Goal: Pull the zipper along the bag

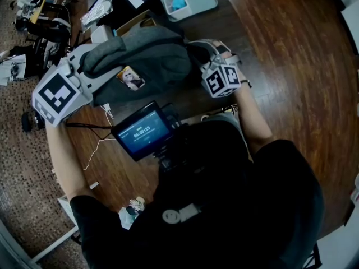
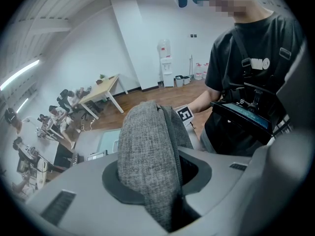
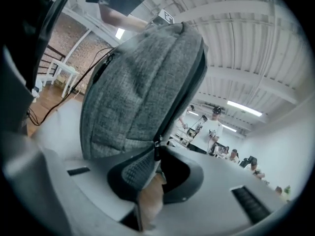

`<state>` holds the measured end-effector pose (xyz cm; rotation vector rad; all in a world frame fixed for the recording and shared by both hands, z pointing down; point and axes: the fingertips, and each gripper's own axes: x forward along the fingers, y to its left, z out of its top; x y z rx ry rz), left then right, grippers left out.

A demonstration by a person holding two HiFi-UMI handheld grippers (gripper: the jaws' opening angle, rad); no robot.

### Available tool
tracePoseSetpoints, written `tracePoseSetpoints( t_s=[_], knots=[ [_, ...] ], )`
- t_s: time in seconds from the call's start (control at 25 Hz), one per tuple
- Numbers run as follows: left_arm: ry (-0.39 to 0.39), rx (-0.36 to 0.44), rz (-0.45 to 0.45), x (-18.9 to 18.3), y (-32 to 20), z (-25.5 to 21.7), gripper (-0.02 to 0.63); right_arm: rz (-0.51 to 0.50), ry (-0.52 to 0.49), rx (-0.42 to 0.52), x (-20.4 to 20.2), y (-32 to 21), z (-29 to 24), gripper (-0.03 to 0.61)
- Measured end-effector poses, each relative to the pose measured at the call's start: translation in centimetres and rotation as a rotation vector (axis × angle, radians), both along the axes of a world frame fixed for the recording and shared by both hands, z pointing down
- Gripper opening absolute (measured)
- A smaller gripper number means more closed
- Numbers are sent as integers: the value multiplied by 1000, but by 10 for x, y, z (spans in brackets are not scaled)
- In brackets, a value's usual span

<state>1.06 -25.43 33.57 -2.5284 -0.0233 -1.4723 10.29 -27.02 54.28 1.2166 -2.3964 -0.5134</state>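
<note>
Left gripper view: left gripper (image 2: pixel 160 181) fingers (image 2: pixel 115 186) pinch the bag (image 2: pixel 147 141); right gripper (image 3: pixel 155 175) pinches its zipper pull (image 3: pixel 150 200).

bag (image 1: pixel 146 60): heathered mid-grey weave, darker charcoal at its right end
zipper (image 3: pixel 189 92): black track against the grey fabric
zipper pull (image 3: pixel 147 200): tan brown, blurred up close
patch (image 1: pixel 130 78): small picture on the bag in yellow, white and dark tones
left gripper (image 2: pixel 157 195): pale grey shell, dark grey pad ring, cube of black-and-white squares
right gripper (image 3: pixel 150 181): pale grey and dark grey too; its cube is black on white
table (image 1: pixel 280 49): dark reddish-brown wood grain
floor (image 1: pixel 22 167): speckled brown and grey
screen (image 1: pixel 143 133): black frame, teal-blue display, white digits
shirt (image 1: pixel 235 206): black, with a small white mark on the chest
</note>
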Motion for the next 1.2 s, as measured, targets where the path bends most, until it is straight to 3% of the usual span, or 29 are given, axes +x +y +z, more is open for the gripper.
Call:
tracePoseSetpoints(
  t_s=[0.16,0.44,0.84,1.04,1.2],
  knots=[
    [9,1,-4,0,-1,0,144,11,-9,-12,1,1,-1,52],
    [29,15,1,-2,-2,-1,152,85,-185,-94,9,9,-12,20],
    [26,21,10,0,-2,2,152,148,-93,-15,9,-6,0,43],
    [28,25,10,2,-2,2,153,85,-21,74,9,0,-4,43],
    [28,26,9,2,-1,1,153,40,-18,71,10,8,-11,75]
  ],
)
